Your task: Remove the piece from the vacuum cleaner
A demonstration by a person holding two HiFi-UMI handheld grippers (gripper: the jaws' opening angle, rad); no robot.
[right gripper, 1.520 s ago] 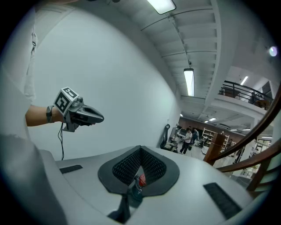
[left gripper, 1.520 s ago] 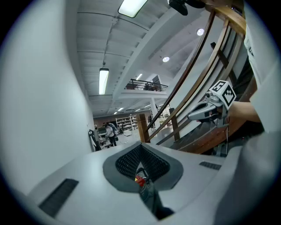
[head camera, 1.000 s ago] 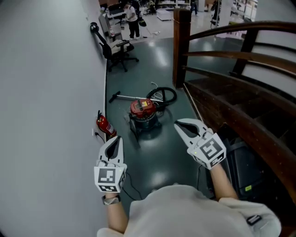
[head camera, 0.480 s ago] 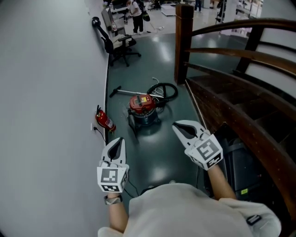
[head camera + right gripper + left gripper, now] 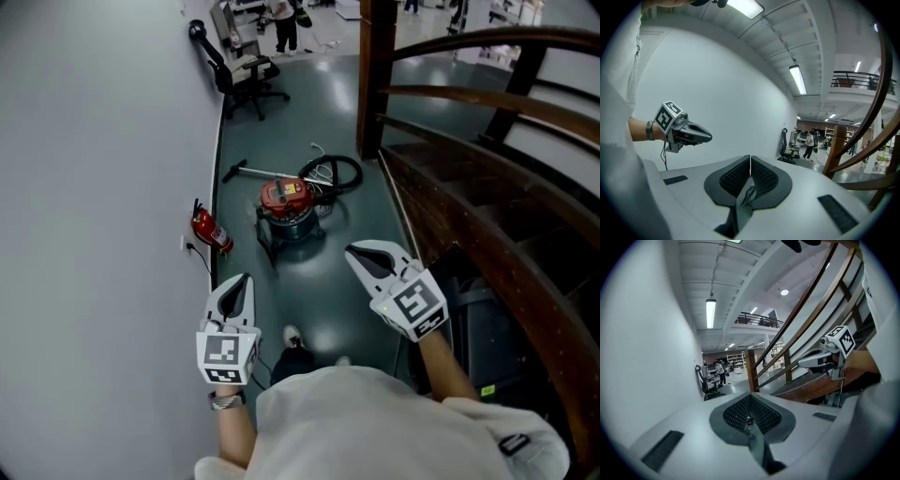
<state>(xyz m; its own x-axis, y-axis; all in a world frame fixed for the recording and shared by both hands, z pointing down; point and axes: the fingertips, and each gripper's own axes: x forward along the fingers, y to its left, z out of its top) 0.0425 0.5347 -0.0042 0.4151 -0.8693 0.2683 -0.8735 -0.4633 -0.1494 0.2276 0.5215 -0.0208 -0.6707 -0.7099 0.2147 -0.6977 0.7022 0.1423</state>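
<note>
The left hand-held gripper [image 5: 240, 281] is being held with its jaws pressed fully together, and nothing is being gripped between them. The right hand-held gripper [image 5: 356, 253] is likewise being held closed and empty, its ribbed pads meeting along a thin line. Both are being carried in the air above the floor [image 5: 323, 112], well apart from each other and well short of the vacuum cleaner [image 5: 286, 211].

The vacuum cleaner is being shown standing upright on the floor, near the wall [image 5: 94, 187] at the floor's left edge and ahead of both hand-held grippers. Its dark drum is being covered by a red lid [image 5: 286, 195], so what the drum contains is being hidden. A black hose [image 5: 343, 172] is lying coiled just behind the drum, and a pale wand [image 5: 251, 172] is lying flat on the floor toward the wall. Which piece is meant for removal cannot be told.

A red fire extinguisher [image 5: 212, 231] is being shown against the wall, just left of the vacuum cleaner. A wooden stair railing [image 5: 478, 98] is running along the floor's right edge. An office chair [image 5: 239, 75] is standing farther along the wall.
</note>
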